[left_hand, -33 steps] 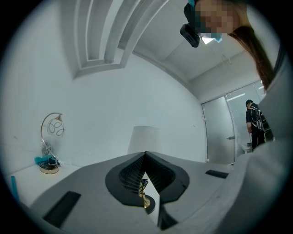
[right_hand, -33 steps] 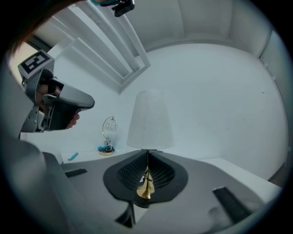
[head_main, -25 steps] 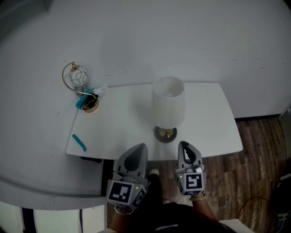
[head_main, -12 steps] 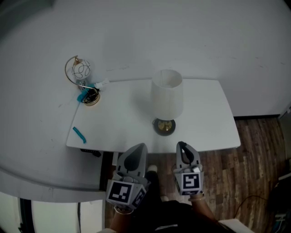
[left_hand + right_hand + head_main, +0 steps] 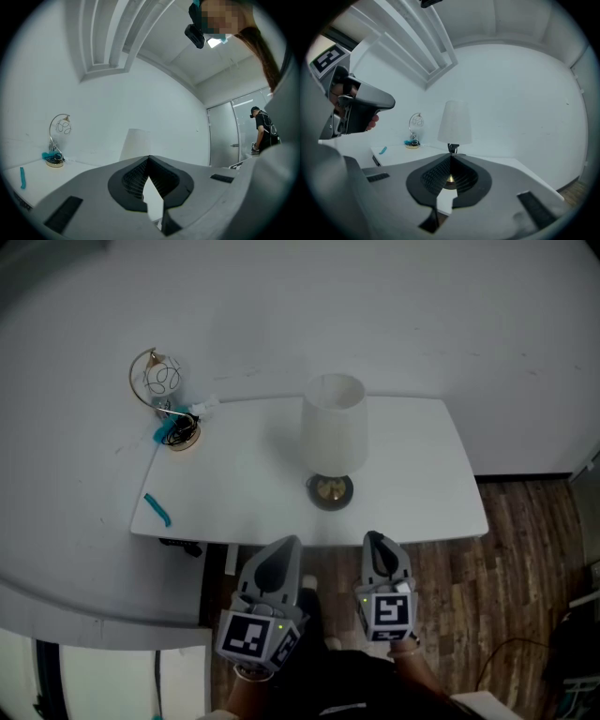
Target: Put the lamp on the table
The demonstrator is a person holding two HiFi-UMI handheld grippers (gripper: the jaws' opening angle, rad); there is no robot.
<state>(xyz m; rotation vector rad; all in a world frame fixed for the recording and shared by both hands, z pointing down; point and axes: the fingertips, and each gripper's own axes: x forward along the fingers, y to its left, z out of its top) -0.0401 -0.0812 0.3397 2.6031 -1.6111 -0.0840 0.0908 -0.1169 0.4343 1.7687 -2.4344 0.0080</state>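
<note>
Ahead of both tools: the lamp [image 5: 333, 442] is standing on the desk [image 5: 422, 474], its base resting near the front edge, clear of either tool.
Lamp axis: running vertically, with the white shade sitting over a dark round base and showing no tilt.
Left tool [image 5: 284, 547]: hanging short of the desk's near edge, over the floor; its jaws are pressing together on nothing.
Right tool [image 5: 377, 542]: hanging beside it, equally short of the edge; its jaws are likewise clenched and gripping nothing.
Nearer tool: neither clearly; the base is lying forward and between the 2, though the right tool's own view is putting the lamp dead ahead on its jaw line.
Far left of the tools: a wire ornament [image 5: 164, 409] and a teal strip [image 5: 157, 509] are lying well apart from the lamp.
Task judgement: the lamp appears placed; any further move would be reaching straight forward.
</note>
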